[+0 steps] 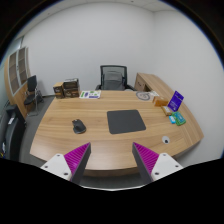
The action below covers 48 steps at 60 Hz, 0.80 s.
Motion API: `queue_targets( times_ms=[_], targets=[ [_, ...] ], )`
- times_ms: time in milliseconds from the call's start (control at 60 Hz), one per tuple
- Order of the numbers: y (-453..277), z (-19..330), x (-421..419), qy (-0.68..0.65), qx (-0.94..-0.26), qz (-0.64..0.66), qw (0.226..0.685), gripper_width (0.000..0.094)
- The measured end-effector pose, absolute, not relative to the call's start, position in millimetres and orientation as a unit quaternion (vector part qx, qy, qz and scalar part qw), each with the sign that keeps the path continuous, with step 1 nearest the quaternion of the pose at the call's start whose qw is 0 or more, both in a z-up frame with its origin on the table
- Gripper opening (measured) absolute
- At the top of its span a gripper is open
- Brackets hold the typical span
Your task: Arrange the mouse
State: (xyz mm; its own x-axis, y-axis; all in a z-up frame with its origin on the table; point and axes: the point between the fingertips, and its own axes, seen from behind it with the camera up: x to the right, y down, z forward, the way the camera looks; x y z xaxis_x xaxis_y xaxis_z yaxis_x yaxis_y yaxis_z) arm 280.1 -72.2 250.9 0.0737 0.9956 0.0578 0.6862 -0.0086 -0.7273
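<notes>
A dark mouse lies on the wooden desk, left of a black mouse mat. Mouse and mat sit apart, with bare wood between them. My gripper hangs over the desk's near edge, well short of both. It is open, its two magenta pads spread wide with nothing between them. The mouse lies beyond the left finger and the mat beyond the gap.
A black office chair stands behind the desk. Boxes and papers lie at the far left of the desk. A purple box and a teal item sit at the right end. Another chair stands at the left wall.
</notes>
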Motion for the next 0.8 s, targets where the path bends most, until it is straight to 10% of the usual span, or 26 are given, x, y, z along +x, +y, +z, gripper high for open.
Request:
queue_targets(
  times_ms=[800],
  targets=[
    [-213.2, 142.1, 187.7, -0.675, -0.621, 0.288, 0.274, 0.0863]
  ],
)
